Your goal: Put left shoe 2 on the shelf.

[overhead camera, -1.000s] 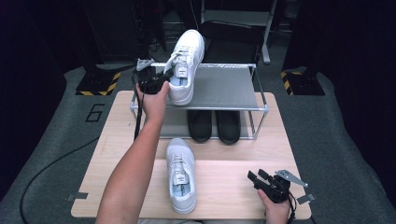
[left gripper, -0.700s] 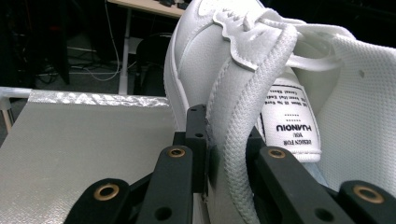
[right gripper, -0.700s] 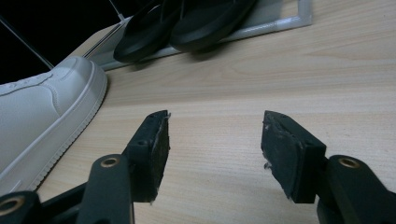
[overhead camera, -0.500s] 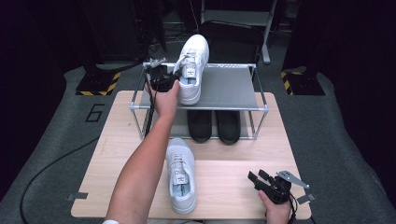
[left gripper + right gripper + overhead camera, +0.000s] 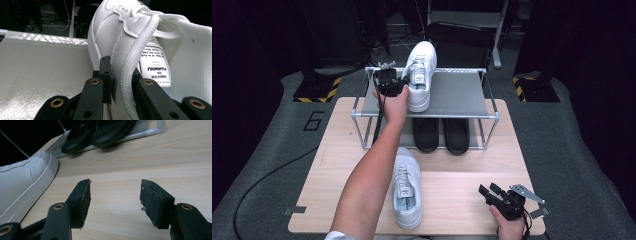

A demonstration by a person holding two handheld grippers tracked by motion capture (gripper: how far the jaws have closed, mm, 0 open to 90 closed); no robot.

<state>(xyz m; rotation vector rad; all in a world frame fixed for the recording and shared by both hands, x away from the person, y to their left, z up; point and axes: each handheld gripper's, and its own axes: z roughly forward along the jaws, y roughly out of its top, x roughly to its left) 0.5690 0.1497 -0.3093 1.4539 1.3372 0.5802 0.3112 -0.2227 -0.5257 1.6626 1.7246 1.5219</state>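
A white sneaker (image 5: 421, 75) is over the left part of the metal rack's top shelf (image 5: 457, 95), toe pointing away. My left gripper (image 5: 399, 85) is shut on its heel collar. In the left gripper view the jaws pinch the padded collar (image 5: 125, 75), one inside and one outside the sneaker (image 5: 112, 30). I cannot tell whether the sole touches the shelf (image 5: 37, 65). A second white sneaker (image 5: 406, 187) lies on the wooden table (image 5: 452, 170). My right gripper (image 5: 488, 191) stands open and empty at the front right (image 5: 115, 195), beside that sneaker (image 5: 22, 182).
A pair of black shoes (image 5: 442, 134) sits under the rack (image 5: 100, 131). The right half of the top shelf is bare. The table is ringed by dark floor with a hazard-striped block (image 5: 317, 90) at the back left.
My left hand has carried the white sneaker to the right and farther in over the rack's top shelf. The right gripper has stayed put.
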